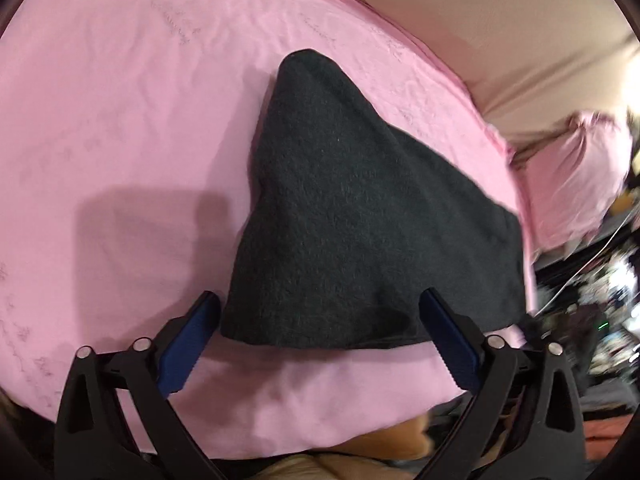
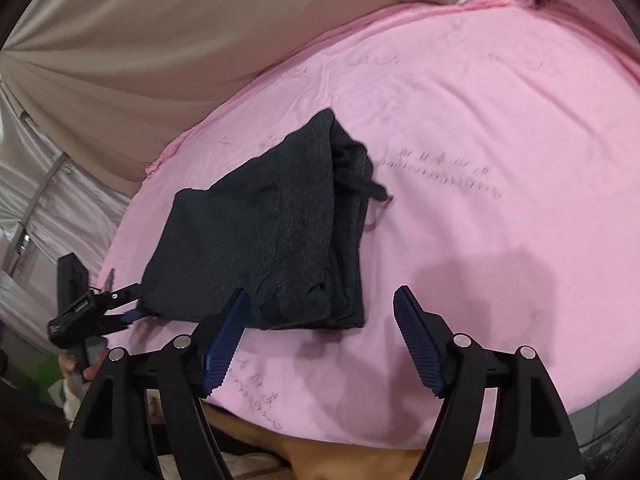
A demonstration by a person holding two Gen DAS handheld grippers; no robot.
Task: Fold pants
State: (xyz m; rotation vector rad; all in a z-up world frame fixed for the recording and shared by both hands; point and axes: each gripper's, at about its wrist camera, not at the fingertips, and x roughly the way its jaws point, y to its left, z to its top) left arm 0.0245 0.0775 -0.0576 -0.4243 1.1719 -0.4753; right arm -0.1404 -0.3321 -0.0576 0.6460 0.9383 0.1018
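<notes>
1. The dark grey pants (image 2: 260, 240) lie already folded into a thick, roughly rectangular bundle on the pink bedsheet (image 2: 500, 160), in the left-centre of the right wrist view. In the left wrist view the same bundle fills the middle of the frame, narrowing toward the top.

2. The left gripper (image 1: 320, 312) has its jaws spread wide, one blue pad on each side of the bundle's near edge. The pads do not press on the cloth, so nothing is held. In the right wrist view this gripper shows small at the left edge, its tips at the bundle's lower left corner.

3. The right gripper (image 2: 320, 300) also stands open, with bare sheet and the bundle's near right corner between its fingers. It grips nothing.

4. The fabric looks like a soft, matte knit: light, limp, not slippery and not fragile. It will likely sag and unfold if lifted by one layer only.

5. At the upper right of the bundle a drawstring (image 2: 378, 194) and loose folds spill out. That end looks the least tidy.

6. The best hold, as I judge it, is across the full stack at a near corner, pinching all layers together. A second grip at the other near corner would keep the fold from opening.
</notes>
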